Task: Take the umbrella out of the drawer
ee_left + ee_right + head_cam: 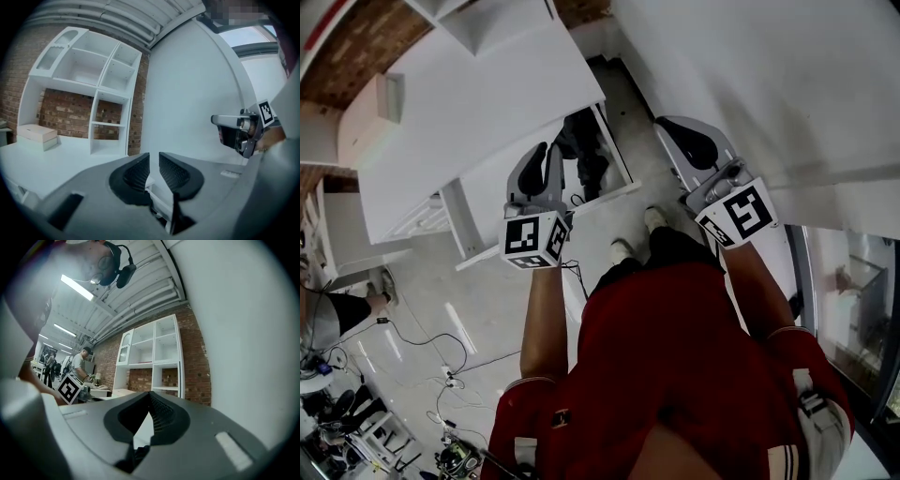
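Note:
The drawer (623, 173) under the white desk (459, 103) stands open. A dark, bundled thing (586, 155) lies inside it, apparently the umbrella. My left gripper (546, 152) hovers just left of the drawer's opening, above its front edge. Its jaws are a narrow gap apart with nothing between them (154, 157). My right gripper (677, 129) is to the right of the drawer, beside a white panel. Its tips meet (150, 394) and hold nothing. In the left gripper view the right gripper (234, 131) shows at the right.
A white shelving unit (89, 84) stands on the desk against a brick wall. A pale box (35, 136) lies on the desktop. A tall white panel (750, 75) rises at the right. Cables (441, 366) run over the floor. A person (79, 364) works in the background.

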Tool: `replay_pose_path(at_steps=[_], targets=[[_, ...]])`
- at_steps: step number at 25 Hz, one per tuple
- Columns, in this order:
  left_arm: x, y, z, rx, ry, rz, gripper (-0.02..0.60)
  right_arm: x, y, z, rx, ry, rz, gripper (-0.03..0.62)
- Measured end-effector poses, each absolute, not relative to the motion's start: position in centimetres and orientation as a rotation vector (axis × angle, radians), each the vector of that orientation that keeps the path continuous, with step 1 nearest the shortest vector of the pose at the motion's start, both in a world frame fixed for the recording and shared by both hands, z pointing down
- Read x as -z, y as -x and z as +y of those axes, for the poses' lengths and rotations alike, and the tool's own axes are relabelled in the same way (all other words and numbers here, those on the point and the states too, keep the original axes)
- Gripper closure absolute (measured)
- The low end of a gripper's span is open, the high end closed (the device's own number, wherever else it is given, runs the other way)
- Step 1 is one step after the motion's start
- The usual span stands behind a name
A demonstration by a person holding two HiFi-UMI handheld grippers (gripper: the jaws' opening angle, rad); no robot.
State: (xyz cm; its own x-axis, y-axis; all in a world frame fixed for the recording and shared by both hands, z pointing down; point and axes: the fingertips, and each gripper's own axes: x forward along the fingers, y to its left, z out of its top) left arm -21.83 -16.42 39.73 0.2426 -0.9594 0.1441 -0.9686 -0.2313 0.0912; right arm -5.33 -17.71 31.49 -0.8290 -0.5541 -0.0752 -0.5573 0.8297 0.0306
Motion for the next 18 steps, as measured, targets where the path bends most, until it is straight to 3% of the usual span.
replay_pose_path(at_steps=[11,18], targets=[[-50.3,21.5,-21.4,-0.308,-2.086,-1.721,0.336,-32.8,4.9,-23.0,-0.058,0.842,2.976,0.582],[-57.0,21.8,-23.9,-0.427,-1.933,-1.647,0.287,-34.2,4.4,-25.0,-0.041,0.839,3.003,0.582]])
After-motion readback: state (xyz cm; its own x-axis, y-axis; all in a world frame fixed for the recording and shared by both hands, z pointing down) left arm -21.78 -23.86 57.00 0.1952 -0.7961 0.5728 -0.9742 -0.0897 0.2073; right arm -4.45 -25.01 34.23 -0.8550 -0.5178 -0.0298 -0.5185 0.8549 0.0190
